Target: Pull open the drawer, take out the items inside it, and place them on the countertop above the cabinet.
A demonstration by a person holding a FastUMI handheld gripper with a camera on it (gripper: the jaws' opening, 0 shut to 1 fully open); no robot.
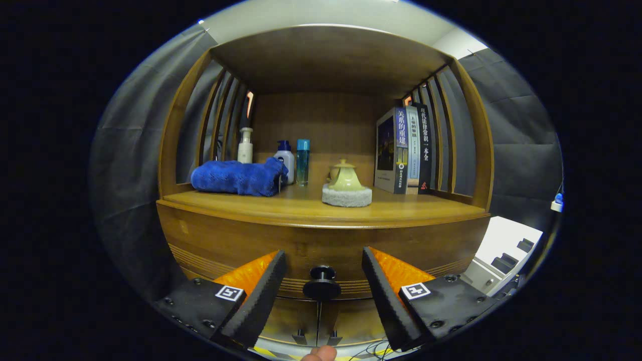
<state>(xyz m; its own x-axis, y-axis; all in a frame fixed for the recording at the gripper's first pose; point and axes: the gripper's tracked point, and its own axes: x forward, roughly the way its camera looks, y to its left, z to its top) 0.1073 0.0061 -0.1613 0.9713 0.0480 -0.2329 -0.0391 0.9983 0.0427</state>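
Observation:
A wooden cabinet faces me, its drawer front (321, 245) shut below the countertop (321, 208). A round dark knob (322, 283) sticks out of the drawer front. My gripper (323, 263) stands open, one finger on each side of the knob, neither touching it. The knob sits between the fingertips, slightly below them. What lies inside the drawer is hidden.
On the countertop lie a folded blue towel (238, 176), three bottles (288, 160) behind it, a pale teapot on a grey pad (346, 189) and upright books (406, 150) at the right. Slatted side walls and a wooden top enclose the shelf. A white unit (506, 255) stands right of the cabinet.

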